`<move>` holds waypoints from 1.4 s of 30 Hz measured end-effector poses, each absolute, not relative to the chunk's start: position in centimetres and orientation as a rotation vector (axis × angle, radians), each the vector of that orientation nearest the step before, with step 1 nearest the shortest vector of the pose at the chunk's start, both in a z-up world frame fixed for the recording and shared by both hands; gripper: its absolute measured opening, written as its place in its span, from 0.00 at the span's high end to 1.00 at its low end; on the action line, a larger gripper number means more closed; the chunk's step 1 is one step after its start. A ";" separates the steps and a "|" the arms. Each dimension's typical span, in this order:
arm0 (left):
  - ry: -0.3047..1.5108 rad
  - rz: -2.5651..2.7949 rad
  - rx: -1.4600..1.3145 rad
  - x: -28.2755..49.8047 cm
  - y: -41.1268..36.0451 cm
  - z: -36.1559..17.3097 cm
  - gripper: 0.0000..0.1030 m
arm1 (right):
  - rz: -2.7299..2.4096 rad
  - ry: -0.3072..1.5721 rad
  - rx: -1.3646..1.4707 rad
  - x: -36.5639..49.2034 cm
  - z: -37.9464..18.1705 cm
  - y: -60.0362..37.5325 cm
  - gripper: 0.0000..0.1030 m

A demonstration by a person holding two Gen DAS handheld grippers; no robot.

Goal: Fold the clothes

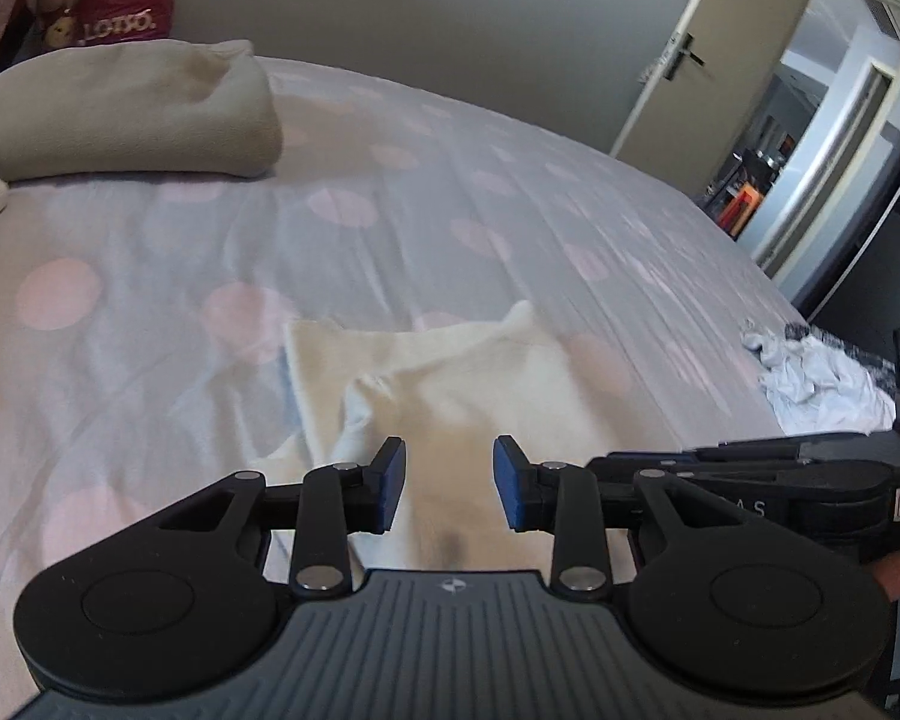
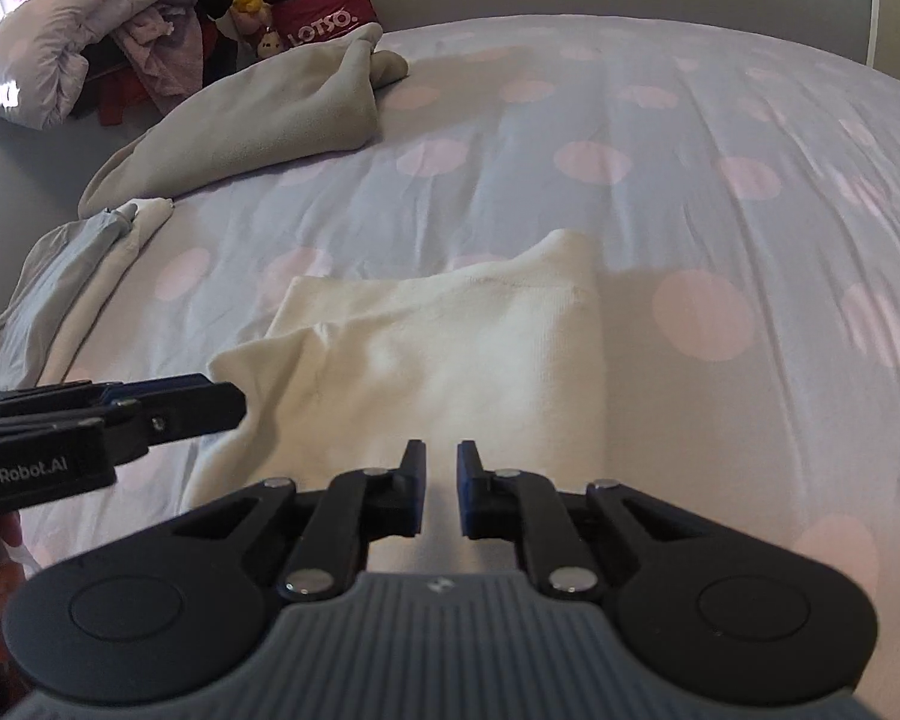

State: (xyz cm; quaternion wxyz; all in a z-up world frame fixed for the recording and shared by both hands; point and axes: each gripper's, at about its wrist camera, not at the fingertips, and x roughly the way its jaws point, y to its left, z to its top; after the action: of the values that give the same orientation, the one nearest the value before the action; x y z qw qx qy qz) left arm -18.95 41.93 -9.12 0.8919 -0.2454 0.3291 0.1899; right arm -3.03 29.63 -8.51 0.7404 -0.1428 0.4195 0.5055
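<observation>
bed [image 2: 660,120] under a lilac sheet with pink dots fills both views. one cream garment [image 2: 450,348] lies partly folded at the near middle of it, a flap doubled over at its 9 o'clock side. two tongs hang above its near edge: the left tongs [image 1: 449,483] stand well apart with nothing between the blue pads, the right tongs [image 2: 441,489] are nearly together with a narrow gap, also gripping nothing. in the right wrist view the left tool comes in from 9 o'clock. one beige blanket [image 2: 258,120] lies bunched at 11 o'clock, one grey-and-cream garment [image 2: 72,276] at 9 o'clock. in the left wrist view one crumpled white cloth [image 1: 816,378] sits at 3 o'clock by the bed edge, and one open door [image 1: 708,60] stands at 1 o'clock.
</observation>
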 end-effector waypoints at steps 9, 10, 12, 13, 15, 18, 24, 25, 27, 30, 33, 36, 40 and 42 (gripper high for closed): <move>0.796 0.553 -0.627 -19.3 44.4 -12.5 0.89 | 1.057 0.897 -0.326 -1.5 -10.6 27.5 0.88; 0.802 0.556 -0.641 -19.4 44.7 -12.9 0.89 | 1.053 0.899 -0.337 -1.4 -11.0 27.2 0.89; 0.809 0.554 -0.654 -19.3 44.9 -13.2 0.89 | 1.063 0.897 -0.351 -1.4 -11.9 26.8 0.90; 0.814 0.555 -0.650 -19.2 45.0 -13.3 0.89 | 1.069 0.893 -0.350 -1.3 -12.2 26.7 0.90; 0.815 0.560 -0.640 -19.1 44.9 -13.2 0.89 | 1.068 0.907 -0.326 -1.0 -12.3 26.6 0.90; 0.804 0.565 -0.617 -19.5 44.0 -11.9 0.89 | 1.083 0.894 -0.304 -1.3 -11.2 25.9 0.88; 0.808 0.508 -0.610 -20.6 40.2 -8.3 0.88 | 1.148 0.802 -0.315 -3.7 -8.8 22.2 0.84; 0.827 0.501 -0.610 -20.7 39.5 -8.1 0.88 | 1.158 0.788 -0.321 -4.2 -8.5 21.4 0.84; 0.869 0.488 -0.613 -20.8 38.2 -8.1 0.88 | 1.154 0.774 -0.348 -5.1 -8.4 20.2 0.84; 0.926 0.494 -0.593 -20.9 36.7 -8.8 0.88 | 1.139 0.798 -0.374 -5.9 -9.2 19.1 0.84; 0.987 0.515 -0.567 -20.7 35.9 -9.6 0.88 | 1.135 0.849 -0.371 -6.2 -10.4 18.5 0.84; 1.048 0.539 -0.559 -20.0 36.0 -10.6 0.88 | 1.127 0.872 -0.406 -6.4 -11.4 18.9 0.84; 1.107 0.567 -0.590 -19.4 36.3 -12.1 0.89 | 1.117 0.906 -0.454 -6.5 -12.5 19.5 0.84; 1.107 0.577 -0.611 -19.4 36.5 -12.4 0.89 | 1.120 0.906 -0.444 -6.4 -12.4 19.4 0.84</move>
State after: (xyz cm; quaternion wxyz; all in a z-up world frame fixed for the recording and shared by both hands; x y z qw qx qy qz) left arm -19.44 36.46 -12.40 0.7680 -0.2817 0.5102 0.2656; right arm -6.38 19.37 -12.43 0.7293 -0.2016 0.4111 0.5084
